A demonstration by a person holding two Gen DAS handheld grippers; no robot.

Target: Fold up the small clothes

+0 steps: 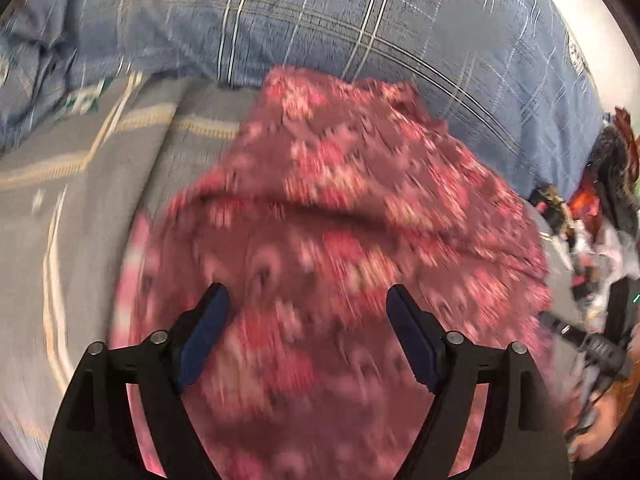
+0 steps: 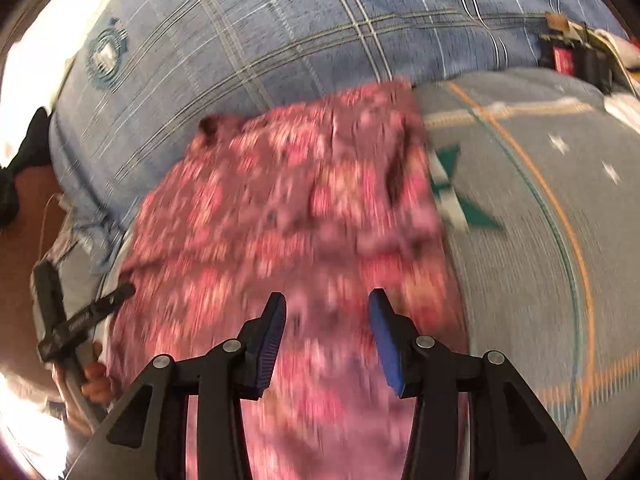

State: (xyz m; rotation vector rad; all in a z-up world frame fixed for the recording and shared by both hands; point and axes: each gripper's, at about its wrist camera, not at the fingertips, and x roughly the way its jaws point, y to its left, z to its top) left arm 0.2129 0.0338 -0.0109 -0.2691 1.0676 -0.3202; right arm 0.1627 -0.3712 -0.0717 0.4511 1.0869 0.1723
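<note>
1. Both tongs hang released: left gripper [image 1: 308,300] spread wide, right gripper [image 2: 327,306] half spread, nothing between either pair.
2. Pink flowered garment [image 1: 340,208] lies on the grey bedsheet [image 1: 80,208], beneath both.
3. Blue checked quilt [image 1: 320,20] bunches at twelve o'clock.

Floral garment [image 1: 340,208]: print motion-blurred, near hem cut off at bottom edge. Clutter [image 1: 592,240] by right rim: unidentifiable (small, smeared).
</note>
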